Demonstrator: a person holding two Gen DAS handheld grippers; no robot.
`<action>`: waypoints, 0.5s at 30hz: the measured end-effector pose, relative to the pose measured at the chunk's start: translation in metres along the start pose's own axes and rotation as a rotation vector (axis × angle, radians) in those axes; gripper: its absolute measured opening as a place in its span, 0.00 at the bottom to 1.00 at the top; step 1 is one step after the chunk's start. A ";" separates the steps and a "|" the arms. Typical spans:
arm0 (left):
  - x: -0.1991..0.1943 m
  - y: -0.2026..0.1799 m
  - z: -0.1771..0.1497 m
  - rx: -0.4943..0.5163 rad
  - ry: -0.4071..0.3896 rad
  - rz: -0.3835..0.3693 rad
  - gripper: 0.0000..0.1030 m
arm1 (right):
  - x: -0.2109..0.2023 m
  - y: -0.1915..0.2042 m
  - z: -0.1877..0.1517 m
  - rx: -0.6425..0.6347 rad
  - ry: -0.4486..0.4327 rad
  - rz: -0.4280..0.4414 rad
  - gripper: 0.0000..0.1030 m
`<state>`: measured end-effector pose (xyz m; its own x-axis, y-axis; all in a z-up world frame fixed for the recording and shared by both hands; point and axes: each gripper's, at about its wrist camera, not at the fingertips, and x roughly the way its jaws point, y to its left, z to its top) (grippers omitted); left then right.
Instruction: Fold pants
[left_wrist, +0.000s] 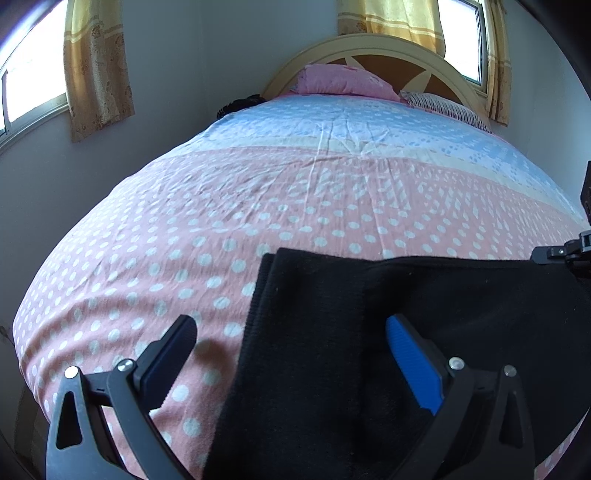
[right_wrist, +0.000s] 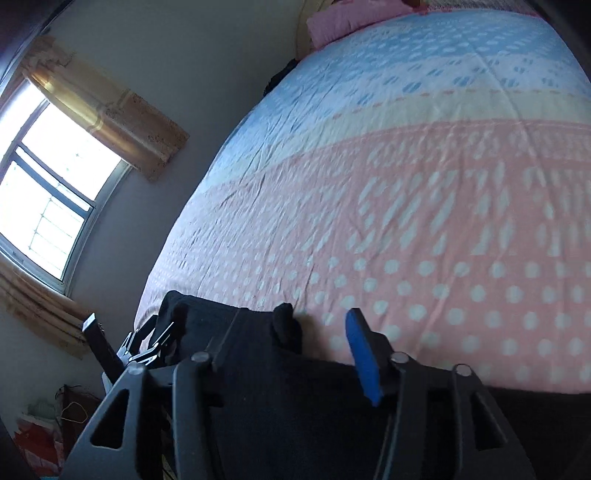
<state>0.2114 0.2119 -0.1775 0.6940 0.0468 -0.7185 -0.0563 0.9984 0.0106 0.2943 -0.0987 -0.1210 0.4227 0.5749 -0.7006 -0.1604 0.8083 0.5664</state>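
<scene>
Both grippers over the pants, neither one gripping

I am looking along the left gripper, whose fingers are standing apart and straddling the left edge of the black pants lying on the near part of the bed. The cloth is running crosswise, from my left hand toward my right. The right gripper is hovering over the other end, its fingers also parted with cloth between them, pads not pressing. I am judging each hand nearest its own end.
</scene>
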 end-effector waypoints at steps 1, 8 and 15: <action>-0.001 0.000 0.000 0.001 -0.004 -0.006 1.00 | -0.019 -0.007 -0.002 -0.006 -0.021 -0.011 0.54; -0.026 0.002 0.003 -0.048 -0.100 0.078 1.00 | -0.202 -0.117 -0.051 0.128 -0.244 -0.197 0.54; -0.055 -0.046 0.012 -0.008 -0.142 -0.044 1.00 | -0.348 -0.214 -0.120 0.349 -0.436 -0.412 0.54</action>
<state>0.1850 0.1641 -0.1301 0.7902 0.0081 -0.6127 -0.0291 0.9993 -0.0244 0.0748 -0.4570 -0.0503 0.7188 0.0670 -0.6920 0.3557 0.8198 0.4488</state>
